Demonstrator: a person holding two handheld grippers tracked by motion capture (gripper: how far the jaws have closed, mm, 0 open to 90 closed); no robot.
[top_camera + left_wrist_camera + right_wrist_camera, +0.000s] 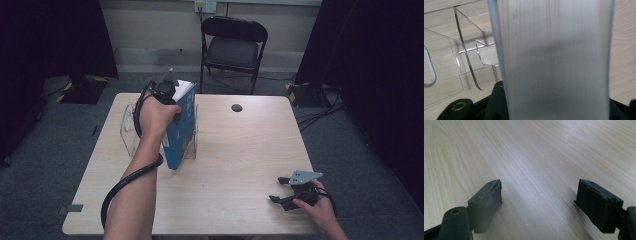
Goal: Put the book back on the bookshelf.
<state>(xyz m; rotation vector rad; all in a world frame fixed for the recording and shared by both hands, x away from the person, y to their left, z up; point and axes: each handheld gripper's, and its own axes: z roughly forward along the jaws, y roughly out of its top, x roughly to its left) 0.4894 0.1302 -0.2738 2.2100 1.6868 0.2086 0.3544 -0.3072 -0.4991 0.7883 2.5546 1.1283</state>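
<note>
In the high view, the left gripper (167, 92) is in the upper left part of the picture, above the far left side of the wooden table (240, 165). It holds a blue book (181, 127) from the top. The book stands up on its bottom edge and leans a little. It sits in a clear plastic stand (131, 127), with the see-through walls of the stand on both sides of it. The hand (156, 116) is wrapped around the gripper, right over the top of the book.

In the left gripper view, the white page edge of the book (556, 60) runs from top to bottom in the middle of the picture. The black jaws sit at the bottom, one on each side of the book, closed onto it. The clear plastic stand (471, 62) is at the left, lying on the table.

The right gripper (289, 192) is in the lower right of the high view, low over the table and well apart from the book. In the right gripper view, its jaws stand wide apart with only bare table (536, 157) between them. It holds nothing.
</note>
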